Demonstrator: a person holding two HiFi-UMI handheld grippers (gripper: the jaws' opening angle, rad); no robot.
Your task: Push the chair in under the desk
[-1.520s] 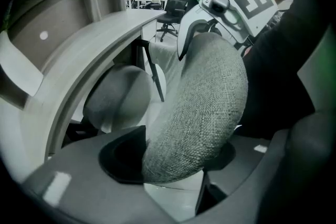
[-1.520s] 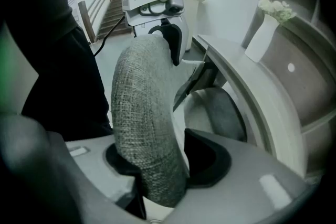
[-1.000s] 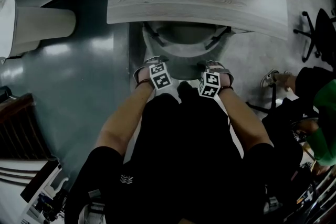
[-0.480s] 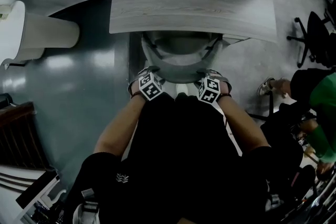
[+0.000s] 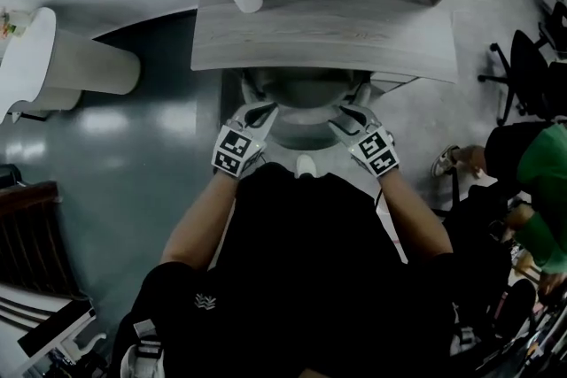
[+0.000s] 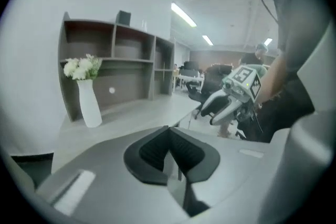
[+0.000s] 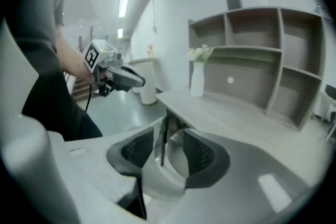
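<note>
Both grippers had risen off the chair (image 5: pixel 306 118), which stood pushed in under the counter (image 5: pixel 328 31). The left gripper (image 5: pixel 257 112) jaws had just closed on nothing; the right gripper (image 5: pixel 350 113) jaws stood apart, empty.

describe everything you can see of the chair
The chair is grey with a rounded shell that looks like plastic and dark struts at both sides. It stands upright, mostly tucked under the grey wood-look desk; only its rear shows. The left gripper and right gripper hang over its rear edge; contact cannot be told.
</note>
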